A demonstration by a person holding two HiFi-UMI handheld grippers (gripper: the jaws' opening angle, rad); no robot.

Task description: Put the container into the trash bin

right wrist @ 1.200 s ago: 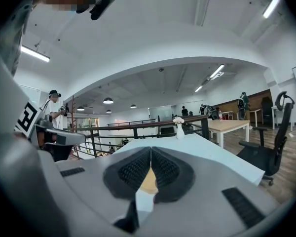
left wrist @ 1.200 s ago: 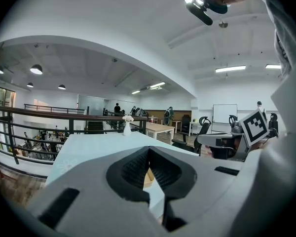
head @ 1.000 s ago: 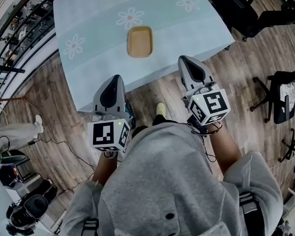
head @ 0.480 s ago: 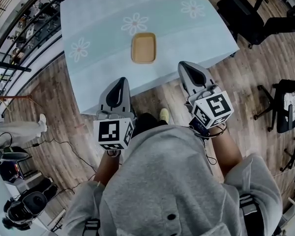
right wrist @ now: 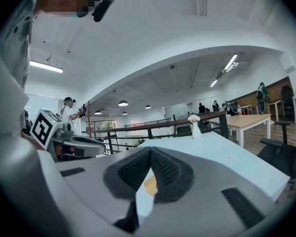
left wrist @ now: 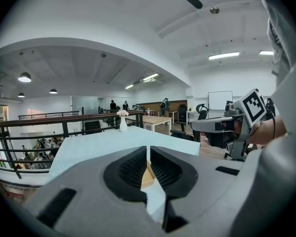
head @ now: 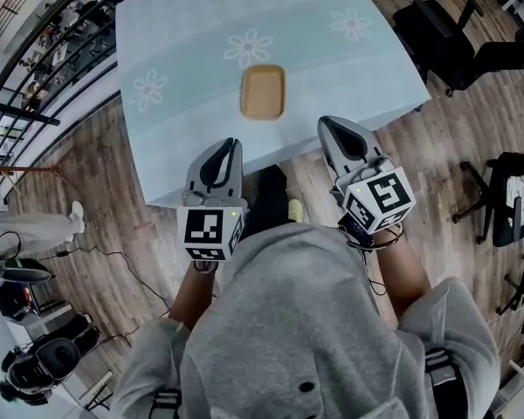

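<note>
Up close, the fingers (left wrist: pixel 133 169) of the left gripper (left wrist: pixel 148 151) are pressed together, leaving only a thin slit, and nothing is gripped between them. The right gripper (right wrist: pixel 150 150) is the same: its fingers (right wrist: pixel 133 172) meet at the tips, with a narrow wedge of gap lower down and nothing in it. Through each slit a sliver of the tan container (head: pixel 263 92) shows, lying farther off.

In the head view the two grippers are side by side and point away from the person, with their tips over the near edge of the tabletop (head: pixel 183 51). The container, a shallow rectangular tray with rounded corners, lies flat on the near part of the tabletop. It sits beyond the tips, roughly between them and apart from both.

A pale blue cloth printed with white flowers covers the tabletop. A small white vase (left wrist: pixel 123 123) of flowers stands at its far end. Around it are a wood floor (head: pixel 96 173), a dark railing (head: pixel 17 85) to the left, and black office chairs (head: pixel 445 33) to the right.
</note>
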